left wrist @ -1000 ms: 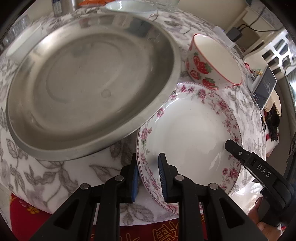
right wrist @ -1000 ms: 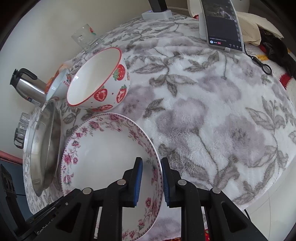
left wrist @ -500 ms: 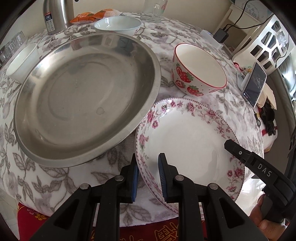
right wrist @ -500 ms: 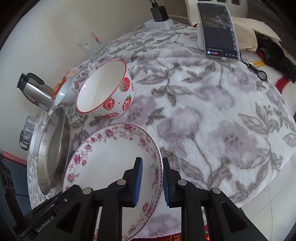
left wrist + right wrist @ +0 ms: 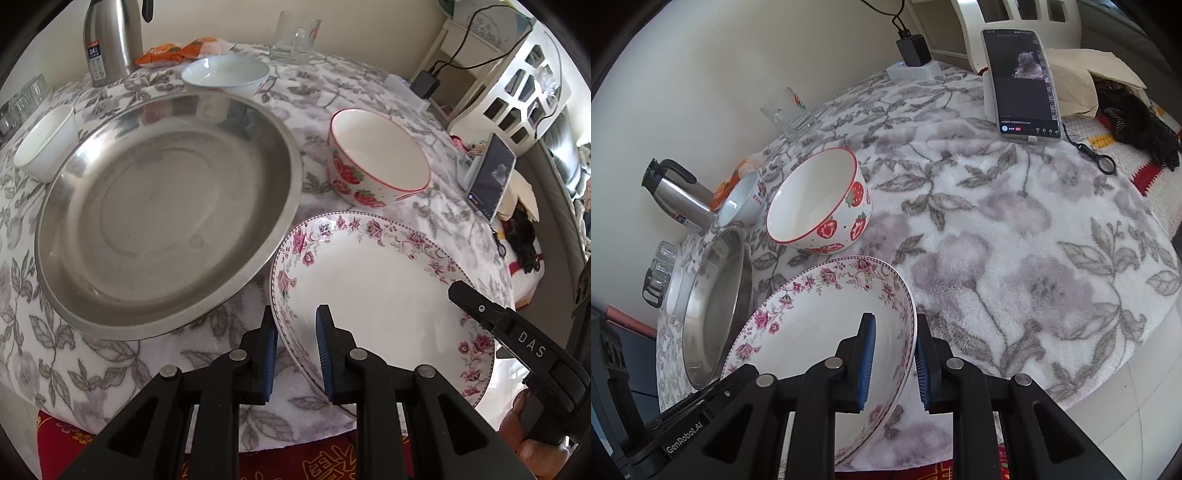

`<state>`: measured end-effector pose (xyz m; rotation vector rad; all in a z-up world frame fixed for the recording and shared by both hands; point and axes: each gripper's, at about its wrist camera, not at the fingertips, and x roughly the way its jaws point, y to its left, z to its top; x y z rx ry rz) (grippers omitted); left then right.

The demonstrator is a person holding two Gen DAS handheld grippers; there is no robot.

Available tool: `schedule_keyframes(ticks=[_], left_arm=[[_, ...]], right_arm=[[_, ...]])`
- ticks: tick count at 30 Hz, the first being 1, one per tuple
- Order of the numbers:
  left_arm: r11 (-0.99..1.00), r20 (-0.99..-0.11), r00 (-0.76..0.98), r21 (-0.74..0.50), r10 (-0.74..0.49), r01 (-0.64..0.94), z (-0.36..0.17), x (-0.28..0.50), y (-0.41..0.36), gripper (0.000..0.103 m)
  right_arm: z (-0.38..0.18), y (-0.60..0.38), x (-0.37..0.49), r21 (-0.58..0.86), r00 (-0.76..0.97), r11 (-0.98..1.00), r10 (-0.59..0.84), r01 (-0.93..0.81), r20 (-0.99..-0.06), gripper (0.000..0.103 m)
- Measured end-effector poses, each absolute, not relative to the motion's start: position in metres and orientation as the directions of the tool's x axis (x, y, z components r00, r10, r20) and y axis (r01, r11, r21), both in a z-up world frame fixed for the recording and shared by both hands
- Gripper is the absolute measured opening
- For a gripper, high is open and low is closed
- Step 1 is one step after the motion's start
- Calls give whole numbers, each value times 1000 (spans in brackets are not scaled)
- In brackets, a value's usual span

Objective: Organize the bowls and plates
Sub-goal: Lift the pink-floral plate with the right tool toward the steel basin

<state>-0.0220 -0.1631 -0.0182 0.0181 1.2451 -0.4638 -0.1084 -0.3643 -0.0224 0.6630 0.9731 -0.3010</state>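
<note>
"DAS" is read in white letters on the black arm of the right gripper [image 5: 532, 349], at the right edge of the left wrist view. "GenRobot.AI" is printed in white on the left gripper [image 5: 683, 439], low at the left of the right wrist view. On the flask [image 5: 110, 40] at the far left, a blue and white label bears "24"; its smaller print cannot be read. Gold characters on the red cloth [image 5: 325, 467] under the near table edge are cut off and illegible. The phone [image 5: 1023, 85] screen text is too small to read.
</note>
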Motion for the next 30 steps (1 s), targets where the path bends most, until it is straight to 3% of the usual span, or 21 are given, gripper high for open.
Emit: schedule_keyframes(ticks=[21, 30], left_arm=[[877, -808, 372, -338, -456, 341, 26, -25, -141, 21], [890, -795, 406, -369, -452, 269, 29, -8, -110, 21]], right_arm=[[27, -344, -116, 392, 714, 822, -26, 414, -700, 22], [32, -311, -96, 367, 714, 856, -4, 365, -700, 22]])
